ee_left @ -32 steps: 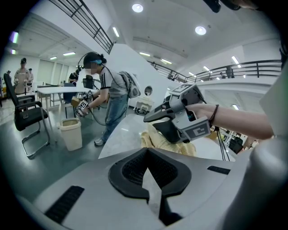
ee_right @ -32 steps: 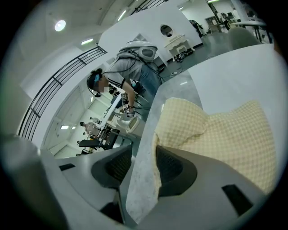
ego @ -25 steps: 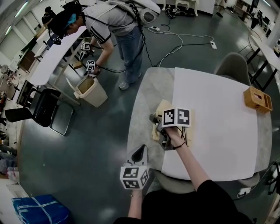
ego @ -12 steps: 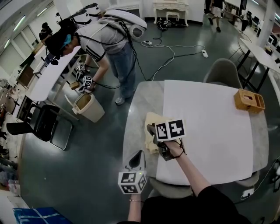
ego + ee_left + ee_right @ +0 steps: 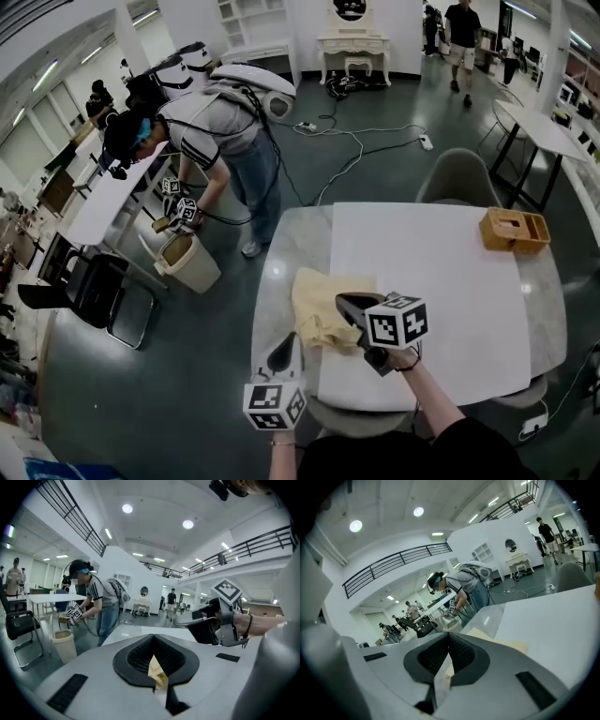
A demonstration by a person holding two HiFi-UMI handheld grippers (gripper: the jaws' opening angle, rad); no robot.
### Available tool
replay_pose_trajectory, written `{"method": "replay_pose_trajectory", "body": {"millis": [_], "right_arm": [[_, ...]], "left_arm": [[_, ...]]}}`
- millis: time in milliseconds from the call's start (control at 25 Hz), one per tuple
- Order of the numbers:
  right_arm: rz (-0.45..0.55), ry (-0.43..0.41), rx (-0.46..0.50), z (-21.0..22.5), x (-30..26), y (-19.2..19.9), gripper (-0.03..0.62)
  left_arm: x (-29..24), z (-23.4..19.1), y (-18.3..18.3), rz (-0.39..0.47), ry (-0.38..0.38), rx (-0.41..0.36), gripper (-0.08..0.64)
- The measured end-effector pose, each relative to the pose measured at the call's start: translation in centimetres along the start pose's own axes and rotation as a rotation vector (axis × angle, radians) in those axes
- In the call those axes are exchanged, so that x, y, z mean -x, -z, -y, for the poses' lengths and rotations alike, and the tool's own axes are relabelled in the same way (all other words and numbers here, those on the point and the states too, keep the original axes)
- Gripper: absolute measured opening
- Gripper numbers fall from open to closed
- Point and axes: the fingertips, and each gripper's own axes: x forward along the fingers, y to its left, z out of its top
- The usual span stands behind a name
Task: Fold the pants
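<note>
Likely soft, light and limp, the pants (image 5: 317,298) lie on the counter (image 5: 279,267) between the 2 tools, left tool (image 5: 284,349) clamped on a yellow fold, right tool (image 5: 347,302) just closed on thin cloth; hems should grip best.

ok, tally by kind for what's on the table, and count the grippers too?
pants: 1
wooden box: 1
white sheet: 1
grippers: 2 (left gripper shut on the pants; right gripper, jaws just closed on the pants too)
total: 5
</note>
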Motion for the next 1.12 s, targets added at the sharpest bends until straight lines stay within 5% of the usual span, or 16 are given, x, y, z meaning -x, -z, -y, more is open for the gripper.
{"method": "replay_pose_trajectory", "body": {"millis": [400, 1120], "right_arm": [[0.238, -0.036, 0.020, 0.9, 11.9, -0.6, 0.015], [0.417, 0.053, 0.170, 1.0, 21.4, -1.5, 0.014]], "left_arm": [[2.1, 4.6, -4.6, 0.139, 0.000, -0.105, 0.014], [7.1, 7.2, -7.6, 0.278, -0.068, -0.176, 0.014]]}}
